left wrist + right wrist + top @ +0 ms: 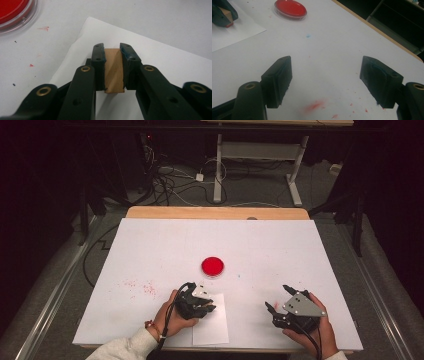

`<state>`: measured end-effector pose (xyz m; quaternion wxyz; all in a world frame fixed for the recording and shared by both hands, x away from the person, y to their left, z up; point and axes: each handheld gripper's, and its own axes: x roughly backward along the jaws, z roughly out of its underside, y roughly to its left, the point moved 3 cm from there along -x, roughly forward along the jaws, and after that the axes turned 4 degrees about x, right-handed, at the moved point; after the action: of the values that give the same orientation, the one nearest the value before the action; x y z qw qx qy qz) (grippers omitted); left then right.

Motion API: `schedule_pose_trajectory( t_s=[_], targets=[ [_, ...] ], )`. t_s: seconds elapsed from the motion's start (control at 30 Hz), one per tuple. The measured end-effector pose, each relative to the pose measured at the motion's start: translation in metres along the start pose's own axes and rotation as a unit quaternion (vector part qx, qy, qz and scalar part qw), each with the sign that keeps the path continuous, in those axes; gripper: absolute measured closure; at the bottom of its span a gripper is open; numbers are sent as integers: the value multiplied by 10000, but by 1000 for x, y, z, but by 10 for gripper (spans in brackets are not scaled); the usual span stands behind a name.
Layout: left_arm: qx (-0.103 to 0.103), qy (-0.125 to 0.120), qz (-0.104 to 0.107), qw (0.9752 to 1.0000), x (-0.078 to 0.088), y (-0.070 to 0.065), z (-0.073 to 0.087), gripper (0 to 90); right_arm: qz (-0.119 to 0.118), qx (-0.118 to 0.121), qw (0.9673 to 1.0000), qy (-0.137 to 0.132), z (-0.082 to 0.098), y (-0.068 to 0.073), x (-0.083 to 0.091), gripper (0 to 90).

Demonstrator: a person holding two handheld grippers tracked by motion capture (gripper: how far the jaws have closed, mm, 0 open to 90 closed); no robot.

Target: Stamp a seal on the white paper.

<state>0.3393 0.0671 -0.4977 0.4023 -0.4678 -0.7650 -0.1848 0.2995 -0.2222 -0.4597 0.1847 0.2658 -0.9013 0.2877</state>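
My left gripper [204, 308] is shut on a small wooden block [114, 70], with the jaws pressing its two sides. It holds the block low over a white paper sheet [213, 327] near the table's front edge; whether the block touches the sheet I cannot tell. In the right gripper view the block [227, 15] shows a red lower edge. A round clear dish of red ink [213, 266] sits mid-table, just beyond the left gripper. My right gripper [278, 297] rests at the front right, open, with nothing between its jaws [325, 72].
A white cover [150, 250] lies over the table, with red specks [142, 286] at the front left and red smears [314, 106] by the right gripper. The wooden table edge [215, 213] shows at the back. Cables and desk legs stand on the floor beyond.
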Motion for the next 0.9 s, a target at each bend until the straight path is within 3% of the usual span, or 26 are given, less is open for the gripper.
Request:
schedule_pose_trajectory(
  t_s=[0.9],
  targets=[
    [-68, -2, 19, 10000, 0, 0, 1, 739, -6, 20, 10000, 1, 0, -1, 0, 261]
  ],
)
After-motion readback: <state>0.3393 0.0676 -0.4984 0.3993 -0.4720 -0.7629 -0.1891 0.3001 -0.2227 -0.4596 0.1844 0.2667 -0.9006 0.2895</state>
